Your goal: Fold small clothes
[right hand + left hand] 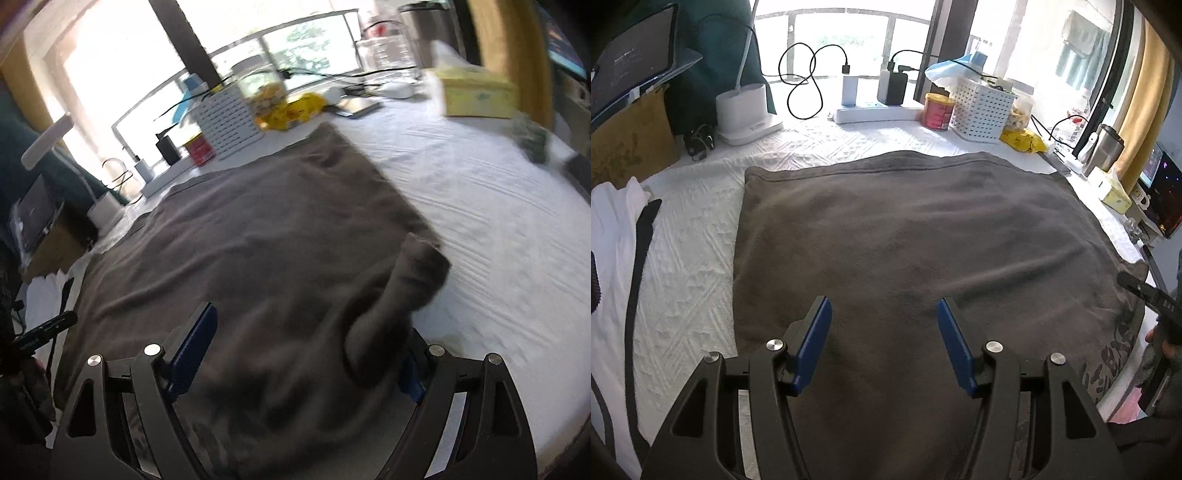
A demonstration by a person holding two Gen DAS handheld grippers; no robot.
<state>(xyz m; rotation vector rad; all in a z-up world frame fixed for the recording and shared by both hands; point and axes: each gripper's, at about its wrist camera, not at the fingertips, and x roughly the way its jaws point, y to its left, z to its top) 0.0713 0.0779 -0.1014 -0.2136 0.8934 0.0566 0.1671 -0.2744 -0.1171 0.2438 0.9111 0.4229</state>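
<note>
One grey-brown garment [923, 240] lies spread flat across a white quilted bed cover [687, 266], likely smoothed ready for folding. The left gripper [884, 332] hovers over its near edge, jaws wide apart and empty. The right gripper [295, 354], blurred, has its jaws parted around a raised fold of the cloth's right edge. Beyond sit a white basket [982, 107], a red tin [938, 110] and bright windows.

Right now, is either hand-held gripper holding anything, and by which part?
The left hand-held gripper is open over the grey garment, holding nothing. The right hand-held gripper looks open too; a fabric fold drapes over one finger, but blur hides any real grip.
</note>
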